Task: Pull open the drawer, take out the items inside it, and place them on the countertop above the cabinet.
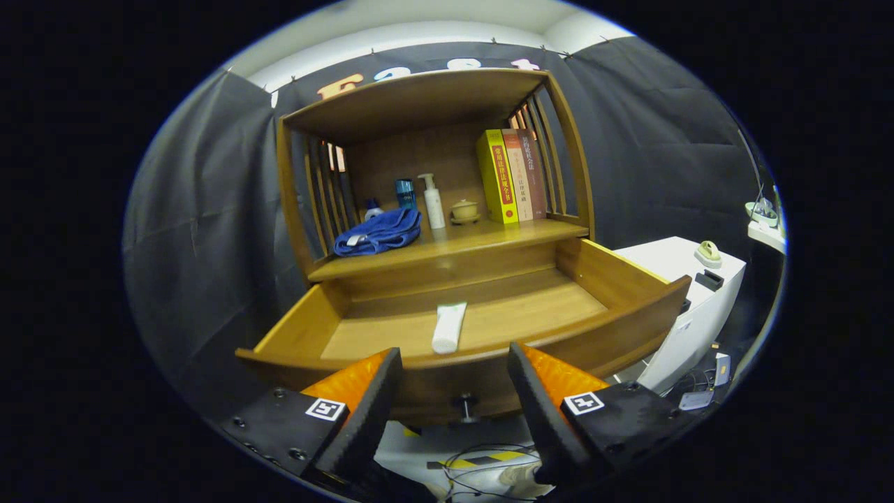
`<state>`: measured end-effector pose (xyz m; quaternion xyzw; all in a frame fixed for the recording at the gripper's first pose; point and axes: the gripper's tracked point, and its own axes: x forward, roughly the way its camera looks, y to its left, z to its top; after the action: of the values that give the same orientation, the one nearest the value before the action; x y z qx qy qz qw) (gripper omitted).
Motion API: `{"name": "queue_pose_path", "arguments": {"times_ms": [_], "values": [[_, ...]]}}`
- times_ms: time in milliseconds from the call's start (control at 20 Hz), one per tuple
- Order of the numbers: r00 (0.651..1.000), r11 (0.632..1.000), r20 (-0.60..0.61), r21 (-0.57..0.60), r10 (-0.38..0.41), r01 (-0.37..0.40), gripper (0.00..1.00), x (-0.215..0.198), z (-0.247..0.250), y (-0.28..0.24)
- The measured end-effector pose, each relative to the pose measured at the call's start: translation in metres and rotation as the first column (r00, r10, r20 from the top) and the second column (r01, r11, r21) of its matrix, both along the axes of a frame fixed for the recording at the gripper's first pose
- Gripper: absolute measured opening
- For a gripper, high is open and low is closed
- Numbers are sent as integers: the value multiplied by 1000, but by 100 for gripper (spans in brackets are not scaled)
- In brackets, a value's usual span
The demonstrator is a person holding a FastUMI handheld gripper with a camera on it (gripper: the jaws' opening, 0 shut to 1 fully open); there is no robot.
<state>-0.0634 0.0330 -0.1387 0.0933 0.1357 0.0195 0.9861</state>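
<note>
1. The drawer is warm brown wood with a curved front and a small round knob on its face. It stands pulled fully open, across the middle of the frame.
2. A white tube lies flat on the drawer floor near the front edge, lengthwise front to back, at frame centre.
3. The cabinet's countertop, the wooden shelf above the drawer, sits just above frame centre.

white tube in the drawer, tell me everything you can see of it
The white squeeze tube with a pale green end lies flat on the floor of the pulled-open wooden drawer, near its front edge. Its green end points back toward the cabinet. It looks like soft plastic. Nothing else touches it. The open gripper hangs just before the drawer front, fingers apart.
</note>
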Motion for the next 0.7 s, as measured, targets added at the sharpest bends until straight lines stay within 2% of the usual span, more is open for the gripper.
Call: {"name": "queue_pose_path", "arguments": {"times_ms": [150,250,500,700], "values": [[1000,1000,-18,3,-2,2,98,25,30,0],[999,999,-38,-36,-4,3,98,45,43,-3],[993,985,-97,-154,66,-80,98,94,59,12],[977,971,-186,-196,103,-139,98,130,53,25]]}}
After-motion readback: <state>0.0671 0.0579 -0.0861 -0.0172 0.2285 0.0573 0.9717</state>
